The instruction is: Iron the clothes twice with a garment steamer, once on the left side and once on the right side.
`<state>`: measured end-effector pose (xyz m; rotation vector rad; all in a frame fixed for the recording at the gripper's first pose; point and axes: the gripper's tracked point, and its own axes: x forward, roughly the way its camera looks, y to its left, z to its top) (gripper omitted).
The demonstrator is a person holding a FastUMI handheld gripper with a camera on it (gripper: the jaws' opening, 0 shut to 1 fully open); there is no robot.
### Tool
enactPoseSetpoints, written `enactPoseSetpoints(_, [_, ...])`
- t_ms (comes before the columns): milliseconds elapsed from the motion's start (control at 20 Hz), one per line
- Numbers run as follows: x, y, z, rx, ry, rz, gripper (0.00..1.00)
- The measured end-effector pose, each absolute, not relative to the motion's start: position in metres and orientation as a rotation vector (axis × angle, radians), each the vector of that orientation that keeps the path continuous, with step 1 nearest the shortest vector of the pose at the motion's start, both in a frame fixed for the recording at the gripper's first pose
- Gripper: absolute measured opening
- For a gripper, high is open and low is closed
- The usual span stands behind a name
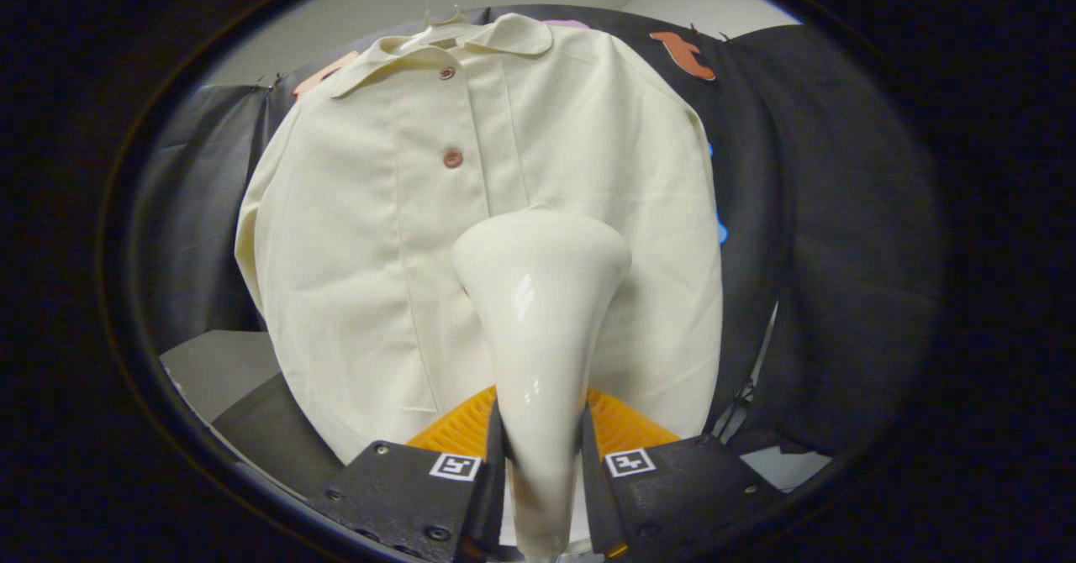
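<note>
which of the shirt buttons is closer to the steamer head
The lower button, on the placket midway down the shirt, sits closer to the steamer held in the gripper; the other button is by the collar.

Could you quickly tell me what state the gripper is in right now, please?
Gripper: shut on the glossy cream garment steamer, both fingers pressing its handle, its head against the cream button-up shirt.
</note>
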<state>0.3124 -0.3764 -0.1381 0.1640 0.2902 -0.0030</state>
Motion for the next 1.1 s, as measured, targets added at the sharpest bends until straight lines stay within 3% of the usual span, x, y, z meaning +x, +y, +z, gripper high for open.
enactPoseSetpoints(1100, [0.268,-0.386,-0.303,0.241,0.351,-0.085,0.40])
